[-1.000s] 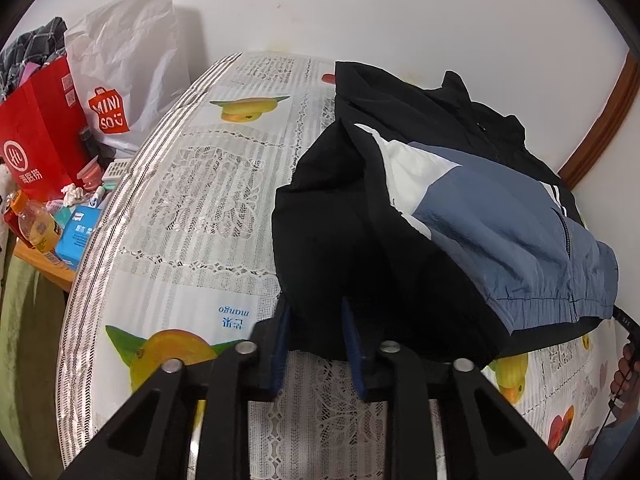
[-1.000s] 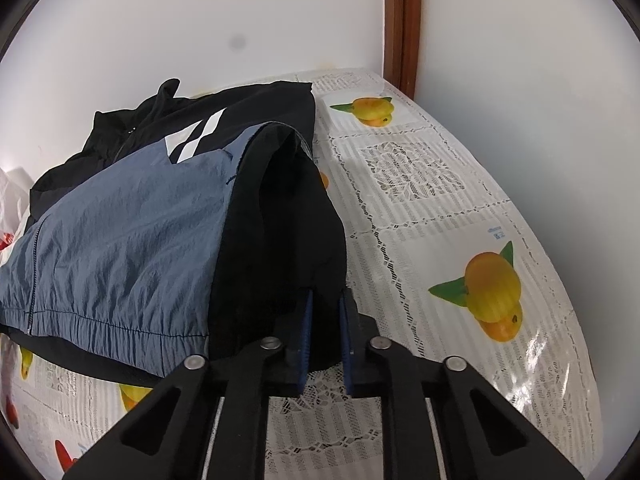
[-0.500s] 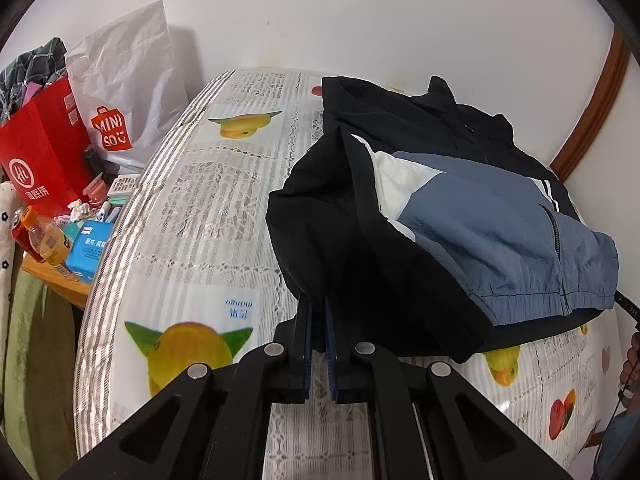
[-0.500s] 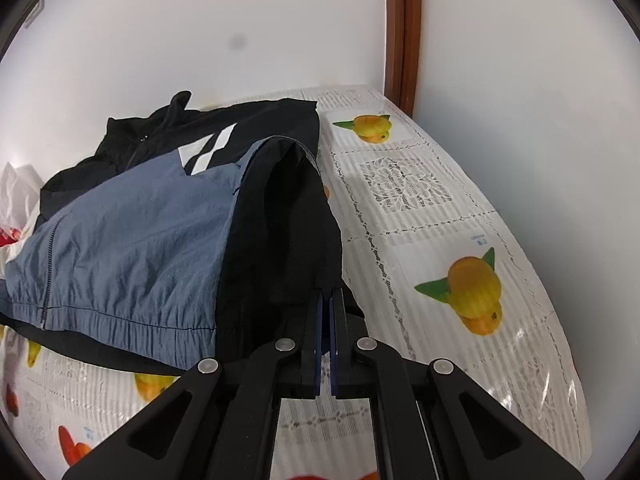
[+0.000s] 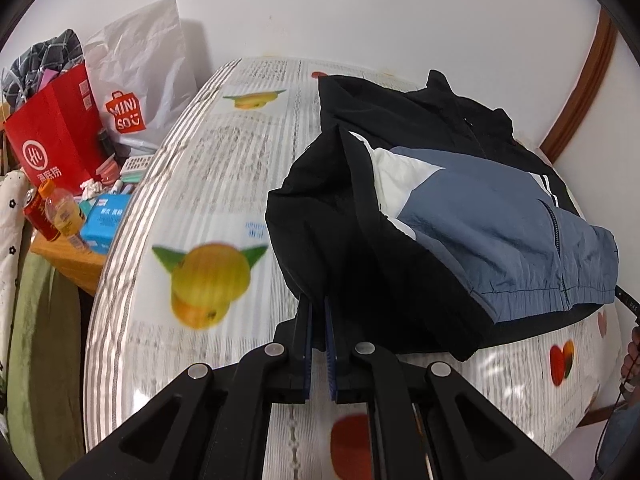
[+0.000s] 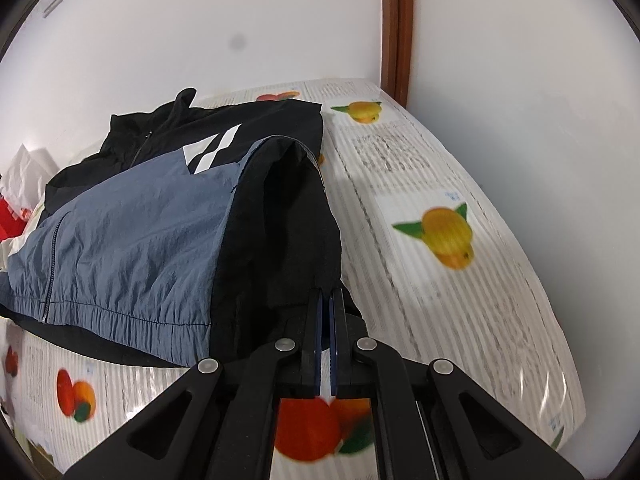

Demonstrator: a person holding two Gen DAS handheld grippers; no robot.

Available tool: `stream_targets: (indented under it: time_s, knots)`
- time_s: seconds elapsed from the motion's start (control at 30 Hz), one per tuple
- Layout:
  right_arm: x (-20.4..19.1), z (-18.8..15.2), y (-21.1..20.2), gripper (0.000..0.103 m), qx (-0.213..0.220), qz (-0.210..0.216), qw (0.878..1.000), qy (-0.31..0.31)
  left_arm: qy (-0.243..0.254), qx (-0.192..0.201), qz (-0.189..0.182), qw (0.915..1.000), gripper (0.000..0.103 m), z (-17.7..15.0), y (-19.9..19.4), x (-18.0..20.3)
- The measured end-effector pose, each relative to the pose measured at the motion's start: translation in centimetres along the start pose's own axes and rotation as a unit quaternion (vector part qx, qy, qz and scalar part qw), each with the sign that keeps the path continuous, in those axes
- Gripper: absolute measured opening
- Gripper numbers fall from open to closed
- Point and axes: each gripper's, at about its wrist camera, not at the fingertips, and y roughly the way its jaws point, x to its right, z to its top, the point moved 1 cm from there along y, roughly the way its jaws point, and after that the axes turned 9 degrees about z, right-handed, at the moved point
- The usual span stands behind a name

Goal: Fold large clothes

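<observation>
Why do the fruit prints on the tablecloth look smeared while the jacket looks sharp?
Left wrist view: the fruit-print plastic tablecloth streaks with motion blur, while the black, blue and white jacket stays crisp. Right wrist view: same smear, plus glare patches at the cloth's edge; fisheye bends the table.

a fruit-print tablecloth [image 5: 208,184] with lace-pattern panels covers the table, showing a mango [image 5: 210,284] and a red-and-orange fruit pair [image 6: 75,400]. off its edge on a lower wooden surface [image 5: 68,256] stand a red paper bag [image 5: 56,136] and a white miniso bag [image 5: 140,76], with a blue tissue box [image 5: 105,218] and an orange drink bottle [image 5: 64,212] in front. a brown wooden trim [image 6: 396,24] runs up the white wall [image 6: 200,20].
</observation>
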Motion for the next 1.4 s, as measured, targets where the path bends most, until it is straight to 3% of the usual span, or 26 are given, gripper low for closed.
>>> stream_targets:
  time_s: [0.23, 0.33, 0.43, 0.47, 0.5, 0.53, 0.57, 0.6, 0.63, 0.77, 0.97, 1.17, 1.23, 1.27, 1.33, 1.4]
  knots:
    - [0.5, 0.6, 0.8, 0.004, -0.003, -0.011, 1.0, 0.007, 0.0, -0.011, 0.002, 0.9999, 0.01, -0.7, -0.3, 0.0]
    - [0.2, 1.2, 0.0, 0.005, 0.003, -0.045, 0.999, 0.003, -0.006, -0.011, 0.0, 0.9999, 0.011, -0.6, -0.8, -0.3]
    - [-0.2, 1.3, -2.0, 0.009, 0.02, -0.042, 0.999, 0.002, -0.016, 0.0, 0.001, 0.9999, 0.017, -0.3, -1.8, -0.9]
    - [-0.4, 1.5, -2.6, 0.011, 0.022, -0.034, 0.999, 0.001, -0.02, 0.006, -0.006, 0.9998, 0.025, -0.2, -2.1, -1.0]
    - [-0.6, 1.7, -3.0, 0.019, 0.025, -0.018, 1.0, 0.002, -0.024, 0.014, -0.014, 0.9995, 0.037, -0.1, -2.5, -1.1]
    - [-0.9, 1.8, -3.3, 0.032, 0.026, -0.003, 1.0, 0.003, -0.031, 0.024, -0.023, 0.999, 0.042, 0.1, -3.0, -1.2]
    - [-1.3, 1.7, -3.4, 0.038, 0.027, 0.01, 1.0, 0.001, -0.035, 0.03, -0.029, 0.9985, 0.047, 0.2, -3.4, -1.2]
    - [-1.7, 1.7, -3.4, 0.047, 0.03, 0.019, 0.999, -0.001, -0.038, 0.035, -0.036, 0.998, 0.047, 0.3, -3.6, -1.1]
    - [-2.3, 1.7, -3.3, 0.047, 0.032, 0.027, 0.999, -0.008, -0.042, 0.039, -0.048, 0.9972, 0.047, 0.4, -3.9, -1.0]
    - [-4.3, 1.2, -2.0, 0.047, 0.021, 0.035, 0.999, -0.028, -0.051, 0.029, -0.088, 0.9944, 0.048, 1.0, -3.5, -0.1]
    - [-4.5, 0.9, 0.2, 0.047, 0.006, 0.036, 0.999, -0.012, -0.04, -0.011, -0.115, 0.9924, 0.048, 0.6, -1.0, 2.0]
    - [-5.1, 1.0, 1.8, 0.047, -0.009, 0.036, 0.999, -0.014, -0.036, -0.045, -0.11, 0.9922, 0.048, 0.1, 1.1, 3.2]
    - [-5.4, 1.0, 2.1, 0.038, -0.008, 0.029, 0.999, -0.018, -0.032, -0.044, -0.104, 0.9931, 0.048, 0.1, 1.2, 3.5]
    - [-5.5, 1.1, 2.2, 0.033, -0.009, 0.026, 0.999, -0.02, -0.03, -0.041, -0.102, 0.9935, 0.045, 0.1, 1.1, 3.6]
    - [-5.8, 1.3, 2.1, 0.017, -0.006, 0.021, 0.999, -0.031, -0.021, -0.031, -0.101, 0.9942, 0.028, 0.3, 0.6, 3.9]
    - [-6.1, 1.6, 1.7, 0.012, 0.003, 0.024, 0.999, -0.04, -0.012, -0.016, -0.1, 0.9948, 0.017, 0.6, 0.0, 4.2]
